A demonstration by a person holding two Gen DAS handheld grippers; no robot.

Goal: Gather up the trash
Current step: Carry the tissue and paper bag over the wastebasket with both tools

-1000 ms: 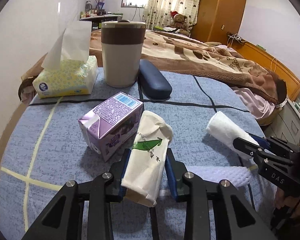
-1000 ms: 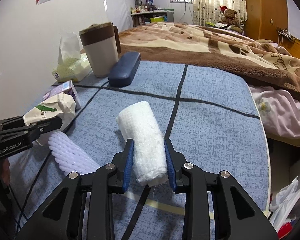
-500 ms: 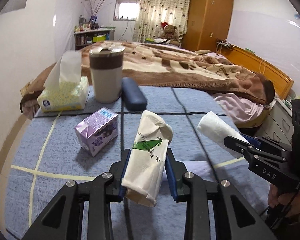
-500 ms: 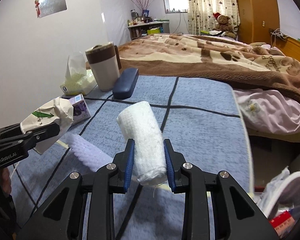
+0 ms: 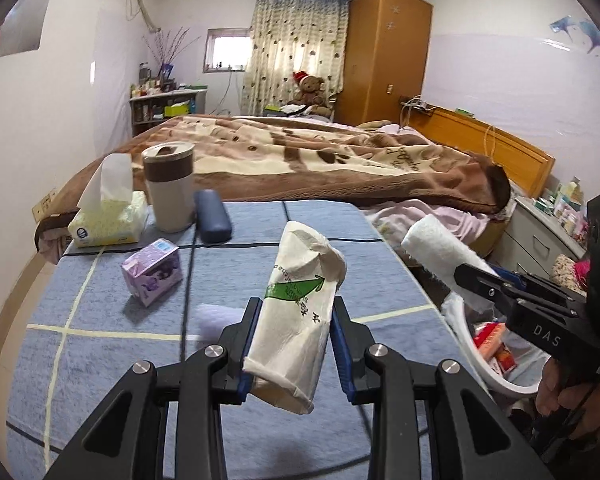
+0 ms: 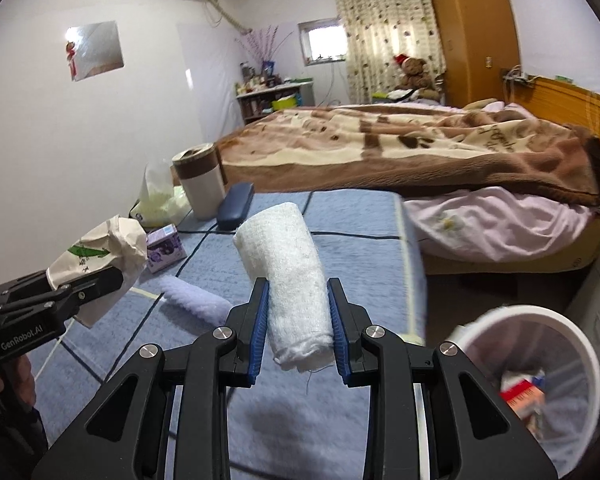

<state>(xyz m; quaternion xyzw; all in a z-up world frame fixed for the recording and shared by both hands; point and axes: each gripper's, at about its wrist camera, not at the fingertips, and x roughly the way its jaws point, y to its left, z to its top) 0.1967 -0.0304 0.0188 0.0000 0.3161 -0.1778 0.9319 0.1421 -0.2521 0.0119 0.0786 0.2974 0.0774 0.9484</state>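
Note:
My left gripper is shut on a crumpled white paper cup with a green arrow, held well above the blue table cover; the cup also shows in the right wrist view. My right gripper is shut on a white rolled tissue wad, also seen in the left wrist view, raised beside the table's right edge. A white trash bin holding red packaging stands on the floor at the lower right, and its rim shows in the left wrist view. A purple drink carton lies on the table.
A pale lilac foam roll lies on the blue checked cover. At the back stand a tissue pack, a brown-banded tumbler and a dark blue glasses case. A bed with a brown blanket lies beyond.
Both grippers have risen and pulled back from the table, each keeping its load. The right gripper has swung right, and the trash bin has come into view.

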